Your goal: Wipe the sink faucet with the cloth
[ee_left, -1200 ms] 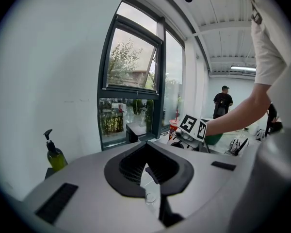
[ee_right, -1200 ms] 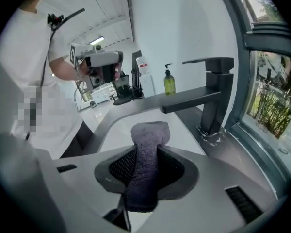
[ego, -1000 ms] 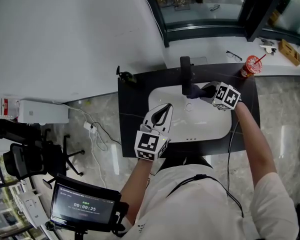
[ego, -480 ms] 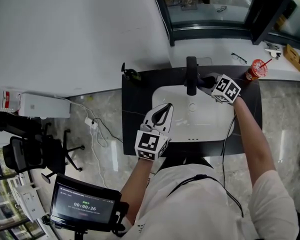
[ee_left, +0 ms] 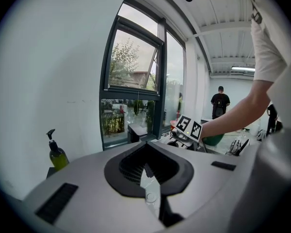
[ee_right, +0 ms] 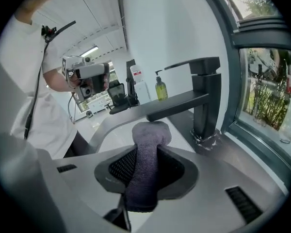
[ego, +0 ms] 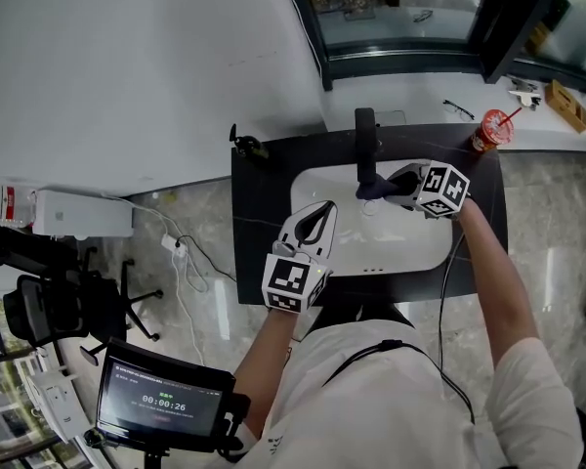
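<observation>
The black faucet (ego: 365, 149) stands at the back of the white sink (ego: 410, 247). My right gripper (ego: 395, 186) comes at the spout from the right and is shut on a dark grey cloth (ego: 373, 191). In the right gripper view the cloth (ee_right: 144, 178) fills the gap between the jaws. Its bunched end sits just under the spout (ee_right: 177, 106), with the faucet's post (ee_right: 206, 101) to the right. My left gripper (ego: 324, 213) hovers over the sink's left rim, shut, with nothing in it.
A green soap bottle (ego: 246, 148) stands on the black counter (ego: 264, 233) left of the sink. A red cup (ego: 488, 130) and glasses (ego: 456, 108) lie at the back right near the window sill. A screen on a stand (ego: 166, 399) is at lower left.
My right gripper carried the cloth up along the spout toward the faucet's post, then came back down toward the spout's end. The left gripper stayed where it was.
</observation>
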Demonstrator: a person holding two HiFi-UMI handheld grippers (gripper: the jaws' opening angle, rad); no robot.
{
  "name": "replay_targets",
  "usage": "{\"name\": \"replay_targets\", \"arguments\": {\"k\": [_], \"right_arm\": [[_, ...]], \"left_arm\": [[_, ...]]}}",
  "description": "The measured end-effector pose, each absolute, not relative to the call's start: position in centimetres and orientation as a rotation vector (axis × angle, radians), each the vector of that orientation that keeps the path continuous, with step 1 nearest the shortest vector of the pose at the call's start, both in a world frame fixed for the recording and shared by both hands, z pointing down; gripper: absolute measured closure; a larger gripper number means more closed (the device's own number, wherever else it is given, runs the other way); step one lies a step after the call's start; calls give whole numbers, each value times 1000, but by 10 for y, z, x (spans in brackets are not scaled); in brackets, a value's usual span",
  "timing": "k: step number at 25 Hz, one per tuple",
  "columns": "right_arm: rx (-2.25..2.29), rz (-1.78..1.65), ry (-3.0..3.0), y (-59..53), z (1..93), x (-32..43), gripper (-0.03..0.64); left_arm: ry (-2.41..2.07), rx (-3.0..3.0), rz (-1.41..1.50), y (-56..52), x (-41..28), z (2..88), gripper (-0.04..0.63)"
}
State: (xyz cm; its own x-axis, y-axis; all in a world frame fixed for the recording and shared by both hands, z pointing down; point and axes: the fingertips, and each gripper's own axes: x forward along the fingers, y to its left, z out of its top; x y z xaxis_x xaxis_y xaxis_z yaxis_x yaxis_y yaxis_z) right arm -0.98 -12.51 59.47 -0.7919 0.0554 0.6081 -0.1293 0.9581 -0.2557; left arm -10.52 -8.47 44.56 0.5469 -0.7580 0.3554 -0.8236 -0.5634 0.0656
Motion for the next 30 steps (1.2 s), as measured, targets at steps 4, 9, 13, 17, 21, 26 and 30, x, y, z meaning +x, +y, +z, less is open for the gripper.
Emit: {"name": "replay_targets", "arguments": {"k": [4,9,13,17,21,26,30], "right_arm": [[54,351,-2379,-118,604,6,503],[194,277,-2348,-146,604,15,503],[313,217,-2380,-181,596,5,503],[365,197,-2388,-203,600,-6,503],[388,194,-2425,-208,597,-12,503],[303,256,-2483,-186,591,-15,503],[245,288,-2476,-159,590,-14,503]], "left_arm": [[-1314,2567,420,-81,-102,444,600],[-1314,2567,415,-80,-102,444,600],[-1340,2550,418,-79,-110,447,600],[-1378,2523,430,-77,-123,450,600],[-1407,2500,433,-72,-134,452,600],[-1419,2496,430,-69,-142,450,600],[-1400,2518,416,-70,-140,447,600]]}}
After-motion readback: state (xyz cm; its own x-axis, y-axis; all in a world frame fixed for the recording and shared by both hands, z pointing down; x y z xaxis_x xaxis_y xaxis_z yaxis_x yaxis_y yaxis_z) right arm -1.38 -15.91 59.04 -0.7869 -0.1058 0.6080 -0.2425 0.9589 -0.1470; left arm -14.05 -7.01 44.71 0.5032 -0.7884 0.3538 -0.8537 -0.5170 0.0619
